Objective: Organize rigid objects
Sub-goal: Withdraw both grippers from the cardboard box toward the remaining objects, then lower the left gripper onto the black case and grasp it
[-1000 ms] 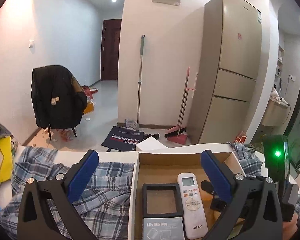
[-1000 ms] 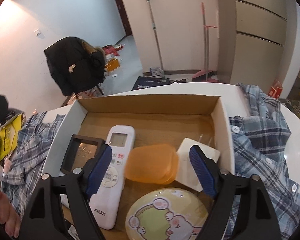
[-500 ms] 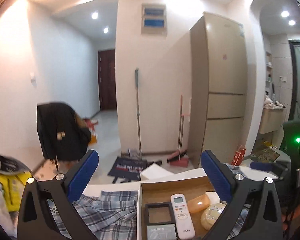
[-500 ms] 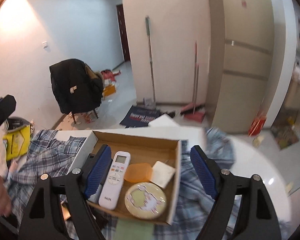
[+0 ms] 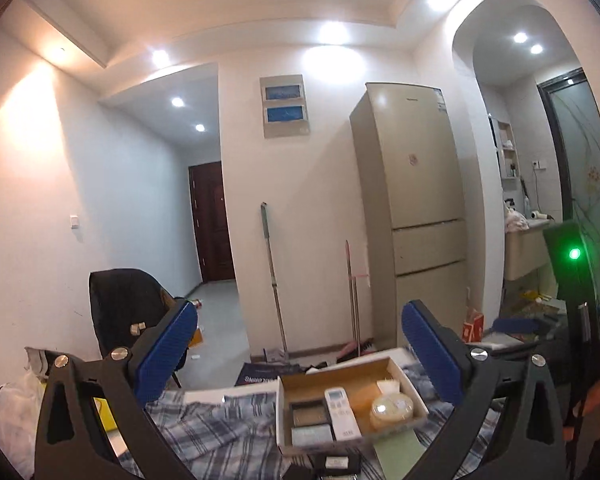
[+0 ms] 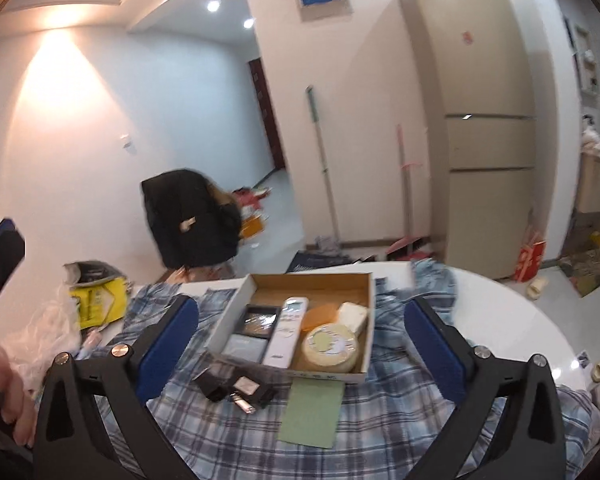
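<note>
A shallow cardboard box point(image 6: 364, 312) sits on a plaid cloth point(image 6: 380, 432) on a white table. In it lie a white remote point(image 6: 286, 330), a black square frame point(image 6: 260, 320), a grey booklet point(image 6: 246, 346), an orange case point(image 6: 320, 314), a white block point(image 6: 352, 314) and a round cream tin point(image 6: 330, 346). The box also shows in the left wrist view point(image 5: 340, 376), with the remote point(image 5: 342, 414) and tin point(image 5: 392, 410). My right gripper point(image 6: 300, 344) is open and empty, held back above the box. My left gripper point(image 5: 300, 360) is open and empty, raised high.
A green card point(image 6: 312, 414) and black small items point(image 6: 236, 392) lie on the cloth in front of the box. A plastic bag and yellow package point(image 6: 96, 296) sit at the left. Beyond are a jacket-draped chair point(image 6: 192, 220), mop, broom and fridge point(image 6: 480, 120).
Both grippers have pulled up and back from the box, so it looks smaller and farther away. Both stay open and empty. The items in the box have not moved.
</note>
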`<state>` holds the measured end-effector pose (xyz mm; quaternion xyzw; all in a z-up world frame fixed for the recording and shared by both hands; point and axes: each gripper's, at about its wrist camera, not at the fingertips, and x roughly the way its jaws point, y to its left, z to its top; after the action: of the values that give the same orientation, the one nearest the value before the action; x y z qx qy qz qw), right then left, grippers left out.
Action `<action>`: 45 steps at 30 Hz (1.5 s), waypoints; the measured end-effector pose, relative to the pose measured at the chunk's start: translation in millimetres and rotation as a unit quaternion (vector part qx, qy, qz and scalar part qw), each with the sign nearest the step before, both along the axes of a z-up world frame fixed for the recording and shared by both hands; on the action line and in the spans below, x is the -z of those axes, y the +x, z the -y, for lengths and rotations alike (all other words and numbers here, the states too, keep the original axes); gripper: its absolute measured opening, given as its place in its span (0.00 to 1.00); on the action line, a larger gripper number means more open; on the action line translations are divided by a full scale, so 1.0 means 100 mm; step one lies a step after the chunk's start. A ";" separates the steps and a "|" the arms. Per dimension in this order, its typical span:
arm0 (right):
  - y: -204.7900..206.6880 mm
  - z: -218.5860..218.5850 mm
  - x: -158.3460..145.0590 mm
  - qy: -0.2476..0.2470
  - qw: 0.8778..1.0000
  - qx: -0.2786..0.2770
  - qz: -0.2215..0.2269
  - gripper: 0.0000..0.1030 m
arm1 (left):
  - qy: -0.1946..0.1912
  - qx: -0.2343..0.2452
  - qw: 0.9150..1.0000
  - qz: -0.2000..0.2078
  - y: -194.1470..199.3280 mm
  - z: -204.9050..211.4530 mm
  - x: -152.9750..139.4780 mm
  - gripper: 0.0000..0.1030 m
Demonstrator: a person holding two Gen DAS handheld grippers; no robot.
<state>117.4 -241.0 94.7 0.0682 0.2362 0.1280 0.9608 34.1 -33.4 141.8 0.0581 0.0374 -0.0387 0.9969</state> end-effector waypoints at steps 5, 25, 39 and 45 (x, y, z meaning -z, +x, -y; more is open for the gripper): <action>-0.01 0.05 0.17 -0.011 0.999 0.031 -0.033 1.00 | -0.046 0.011 0.998 -0.037 -0.07 -0.09 0.17 1.00; 0.20 -0.14 0.89 -0.065 0.993 -0.026 -0.093 0.86 | -0.066 -0.011 0.976 -0.207 0.84 -0.52 1.38 1.00; 0.28 -0.18 1.07 -0.116 0.988 -0.026 -0.098 0.86 | -0.080 0.050 0.935 -0.342 1.30 -0.68 2.05 0.92; 0.28 -0.19 1.10 -0.114 0.988 -0.029 -0.101 0.86 | -0.073 0.082 0.919 -0.380 1.37 -0.54 2.19 0.77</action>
<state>145.6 -222.4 -15.0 -0.0365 0.3467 0.1202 0.9295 170.7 20.7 -77.2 -0.0308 0.4053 -0.1422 0.9025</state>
